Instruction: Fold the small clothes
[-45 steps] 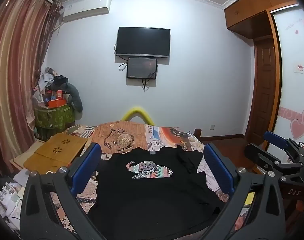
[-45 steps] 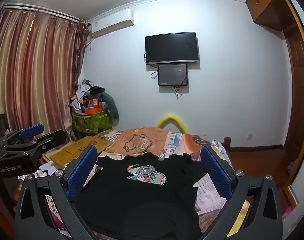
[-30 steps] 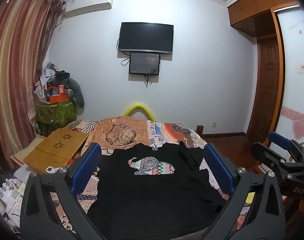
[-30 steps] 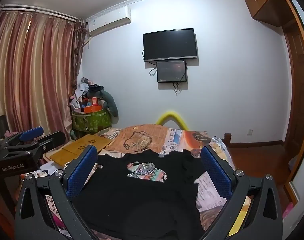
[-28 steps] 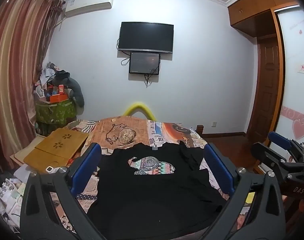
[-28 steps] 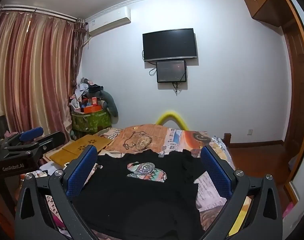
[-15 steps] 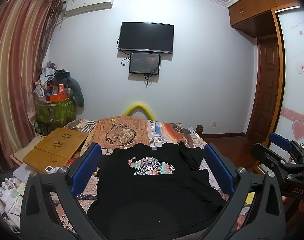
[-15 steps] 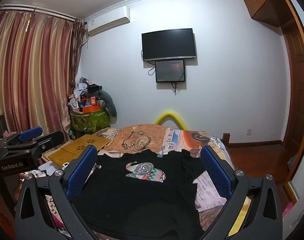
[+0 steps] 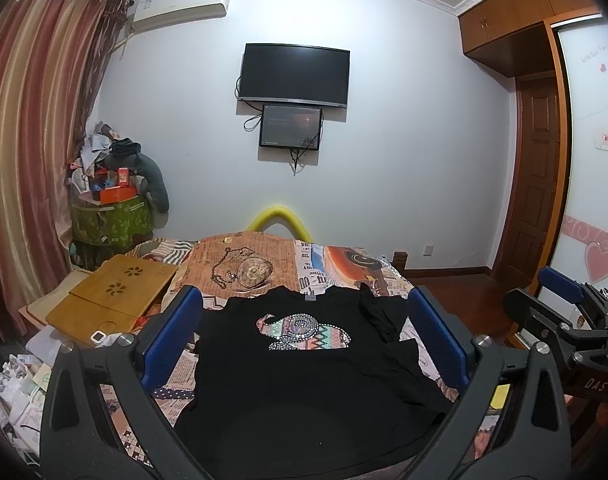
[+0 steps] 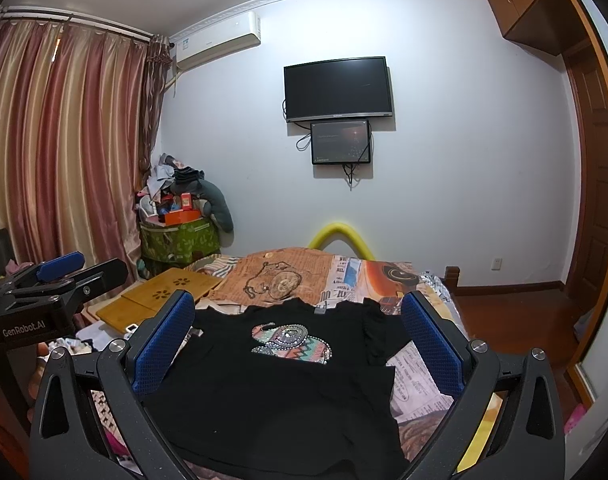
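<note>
A small black short-sleeved T-shirt with a beaded, zigzag-patterned elephant on its chest (image 9: 304, 364) lies face up on the patterned newspaper-print bedspread (image 9: 256, 264), collar toward the far wall and hem nearest the tools. Seen along the left gripper (image 9: 304, 340), the shirt fills the space between the two blue-padded fingers (image 9: 172, 336) and runs on beneath them; the jaws stand wide apart and hold nothing. The right gripper (image 10: 298, 342) hovers likewise, its blue pads (image 10: 431, 344) spread to either side of the cloth, empty and clear of it. Each tool shows at the edge of the other's view, so they sit side by side above the near end of the bed.

The shirt looks like thin knit: light, limp and sure to sag wherever it is not supported. The sleeve by the right-hand finger of each tool is bunched and rumpled, while the one by the left-hand finger lies flatter. The elephant patch is probably the stiffest, most snag-prone part, so I would keep the pads off it.

Nothing is folded yet, by the look of it. The sensible holds are a single layer at an edge: the hem corners just below the fingertips, or a shoulder seam and the hem on one side, pinched together so the cloth lifts evenly and does not drag across the bedspread. A wooden lap desk with flower cut-outs (image 9: 112, 292) lies beyond the left-hand finger, well apart from the shirt.
</note>
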Motion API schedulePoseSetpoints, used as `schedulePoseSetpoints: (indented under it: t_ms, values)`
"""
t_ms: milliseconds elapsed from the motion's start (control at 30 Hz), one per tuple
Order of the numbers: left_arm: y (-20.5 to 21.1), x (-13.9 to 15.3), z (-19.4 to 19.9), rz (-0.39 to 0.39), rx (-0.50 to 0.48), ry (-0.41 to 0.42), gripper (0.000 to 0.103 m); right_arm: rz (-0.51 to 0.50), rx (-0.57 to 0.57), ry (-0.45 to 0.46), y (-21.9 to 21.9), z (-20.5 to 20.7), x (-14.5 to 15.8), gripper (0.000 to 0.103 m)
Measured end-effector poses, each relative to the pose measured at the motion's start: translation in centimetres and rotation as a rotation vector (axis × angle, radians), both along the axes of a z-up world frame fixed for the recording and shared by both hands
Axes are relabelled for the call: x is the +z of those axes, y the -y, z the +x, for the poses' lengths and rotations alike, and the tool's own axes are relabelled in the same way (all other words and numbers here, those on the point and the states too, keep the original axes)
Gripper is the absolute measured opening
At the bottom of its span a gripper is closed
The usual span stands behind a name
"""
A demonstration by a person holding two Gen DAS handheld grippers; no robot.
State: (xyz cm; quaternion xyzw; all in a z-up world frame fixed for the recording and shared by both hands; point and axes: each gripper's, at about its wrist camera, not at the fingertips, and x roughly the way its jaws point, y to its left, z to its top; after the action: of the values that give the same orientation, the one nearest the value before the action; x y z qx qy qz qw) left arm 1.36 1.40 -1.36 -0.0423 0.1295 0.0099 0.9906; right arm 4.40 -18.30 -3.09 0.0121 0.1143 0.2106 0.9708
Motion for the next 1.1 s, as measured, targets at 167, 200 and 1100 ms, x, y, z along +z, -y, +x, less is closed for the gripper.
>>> schedulePoseSetpoints:
  t_ms: [167, 200, 1100]
  values:
    - [-0.02, 0.03, 0.05, -0.002, 0.004, 0.000, 0.103, -0.001, 0.002, -0.002, -0.04, 0.01, 0.06, 0.103]
    - [0.05, 0.12, 0.07, -0.003, 0.005, 0.000, 0.103, -0.002, 0.002, -0.002, -0.02, 0.07, 0.07, 0.103]
    - [-0.20, 0.01, 0.12, -0.016, 0.009, -0.007, 0.103, 0.001, 0.001, 0.001, -0.14, 0.23, -0.13, 0.103]
